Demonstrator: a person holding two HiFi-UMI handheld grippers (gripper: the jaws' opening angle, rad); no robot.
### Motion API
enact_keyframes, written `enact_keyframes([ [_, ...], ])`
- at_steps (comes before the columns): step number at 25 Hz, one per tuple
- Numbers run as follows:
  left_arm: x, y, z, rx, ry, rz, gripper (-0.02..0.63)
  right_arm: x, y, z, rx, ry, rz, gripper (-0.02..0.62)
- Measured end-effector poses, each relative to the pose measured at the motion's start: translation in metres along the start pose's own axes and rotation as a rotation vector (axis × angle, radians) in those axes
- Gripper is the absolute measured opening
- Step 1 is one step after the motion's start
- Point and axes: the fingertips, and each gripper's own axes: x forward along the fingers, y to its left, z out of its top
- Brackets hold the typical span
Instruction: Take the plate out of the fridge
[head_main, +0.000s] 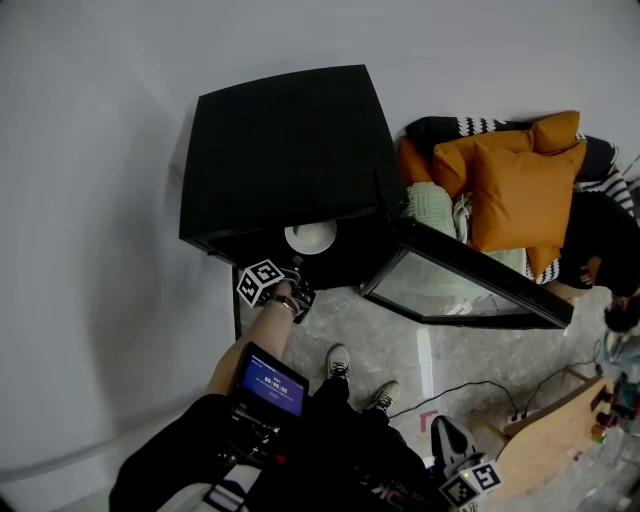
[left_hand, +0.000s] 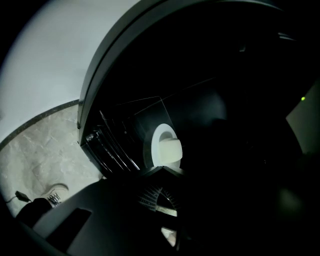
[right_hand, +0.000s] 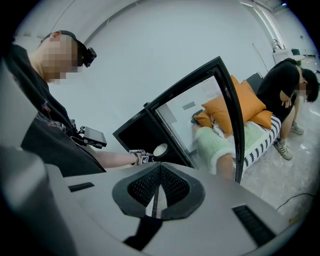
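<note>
A black mini fridge (head_main: 285, 150) stands against the wall with its glass door (head_main: 470, 285) swung open to the right. The white plate (head_main: 310, 238) is at the fridge's open front, low down. My left gripper (head_main: 297, 272) reaches to it, jaws shut on the plate's near rim. In the left gripper view the plate (left_hand: 161, 145) sits just beyond the dark closed jaw tips, with the fridge's dark inside behind it. The right gripper view shows the left gripper (right_hand: 143, 159) touching the plate (right_hand: 160, 149). My right gripper (head_main: 452, 455) hangs low at the right, shut and empty, far from the fridge.
Wire racks (left_hand: 111, 147) line the fridge's left side. A sofa with orange cushions (head_main: 522, 185) stands right of the fridge, and a person (right_hand: 284, 87) sits there. A cable (head_main: 470, 388) and a wooden board (head_main: 550, 430) lie on the marble floor.
</note>
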Motion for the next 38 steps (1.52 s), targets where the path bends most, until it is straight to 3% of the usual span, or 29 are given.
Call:
enact_keyframes([
  [3, 0.012, 0.0, 0.004, -0.027, 0.001, -0.022, 0.005, 0.003, 0.0, -0.003, 0.003, 0.011, -0.017, 0.003],
  [16, 0.032, 0.014, 0.012, -0.054, 0.012, 0.041, 0.018, 0.008, 0.0, -0.014, 0.023, 0.027, -0.053, 0.003],
  [38, 0.047, 0.011, 0.017, -0.117, -0.004, 0.038, 0.034, 0.0, -0.01, -0.022, 0.051, 0.008, -0.085, 0.003],
])
